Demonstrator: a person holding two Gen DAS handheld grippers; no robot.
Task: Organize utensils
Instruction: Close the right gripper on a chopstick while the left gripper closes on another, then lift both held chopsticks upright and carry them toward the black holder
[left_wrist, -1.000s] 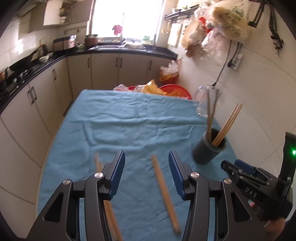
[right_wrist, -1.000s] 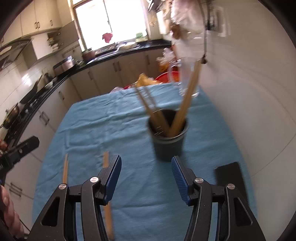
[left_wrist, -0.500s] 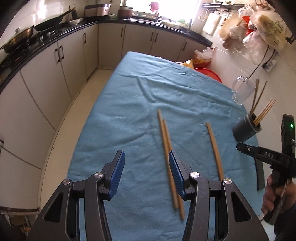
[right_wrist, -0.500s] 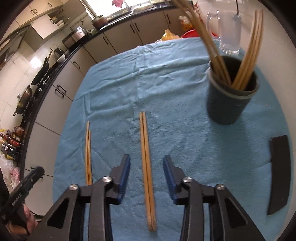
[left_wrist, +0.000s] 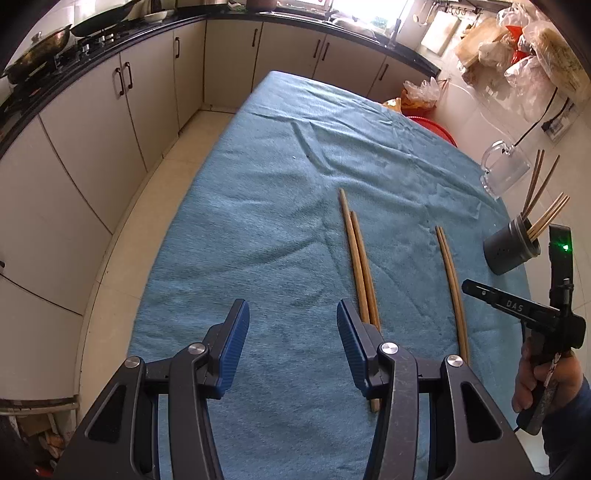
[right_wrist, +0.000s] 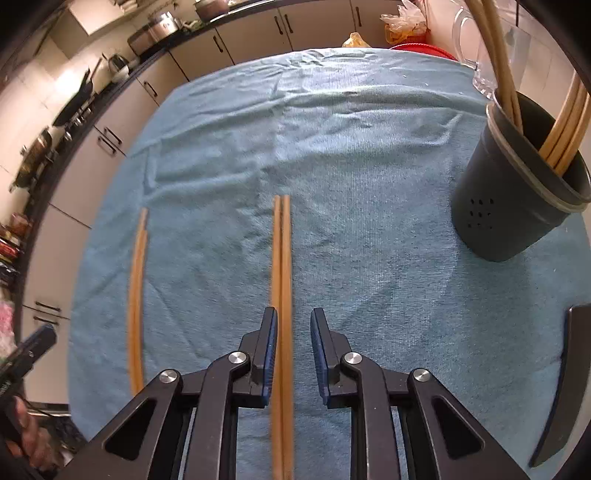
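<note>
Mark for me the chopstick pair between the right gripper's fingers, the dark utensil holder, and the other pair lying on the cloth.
chopstick pair (right_wrist: 281, 258), right wrist view, mid-length of the two sticks.
utensil holder (right_wrist: 509, 206), right wrist view, its outer wall.
other chopstick pair (right_wrist: 136, 288), right wrist view, middle of the sticks.

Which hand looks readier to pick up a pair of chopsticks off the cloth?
Right. The right gripper already straddles one chopstick pair and has been closing on it. The left gripper is open with its pair outside.

Two pairs of chopsticks (right_wrist: 281, 258) (right_wrist: 136, 295) lay side by side, apart, on the cloth-covered table (right_wrist: 369, 129). To their right stood the holder (right_wrist: 517, 206) with more chopsticks in it, a glass mug (left_wrist: 504, 171) behind it.
</note>
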